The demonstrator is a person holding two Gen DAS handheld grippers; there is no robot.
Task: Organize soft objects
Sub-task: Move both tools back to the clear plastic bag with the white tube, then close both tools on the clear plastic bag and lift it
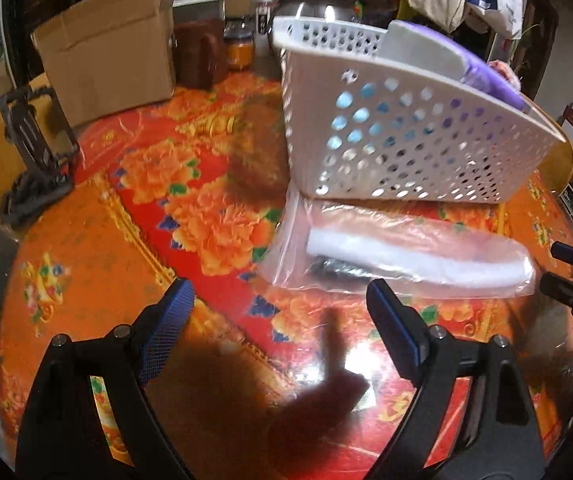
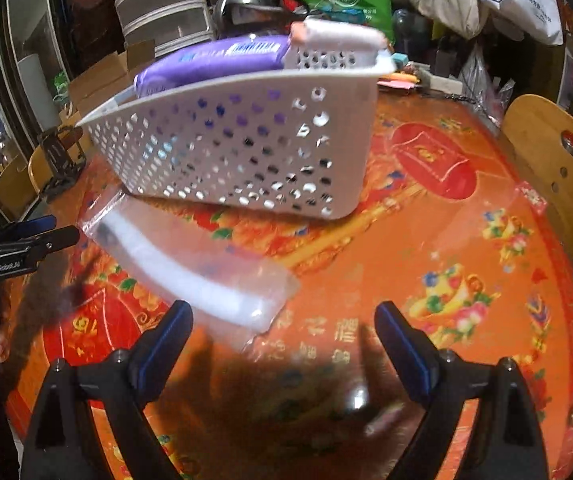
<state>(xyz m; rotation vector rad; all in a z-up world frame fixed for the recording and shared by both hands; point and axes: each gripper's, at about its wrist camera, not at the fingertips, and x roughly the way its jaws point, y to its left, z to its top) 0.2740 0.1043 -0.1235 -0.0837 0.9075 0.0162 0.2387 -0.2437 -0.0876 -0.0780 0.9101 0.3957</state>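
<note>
A white perforated basket [image 1: 406, 136] [image 2: 246, 148] stands on the red and orange flowered table, with a purple soft pack [image 1: 490, 76] [image 2: 214, 64] and a white pack [image 2: 338, 40] sticking out of it. In front of the basket lies a clear plastic bag [image 1: 402, 248] [image 2: 190, 264] holding a white roll and something dark. My left gripper [image 1: 280, 300] hangs open just short of the bag's near edge. My right gripper [image 2: 282, 320] is open too, with the bag's corner near its left finger. Neither holds anything. Each gripper shows at the edge of the other's view.
A cardboard box [image 1: 106, 56], a brown container and jars stand behind the basket to the left. A black stand [image 1: 34, 152] sits at the table's left edge. A wooden chair back [image 2: 554, 168] rises at the right. Shelves and hanging bags fill the background.
</note>
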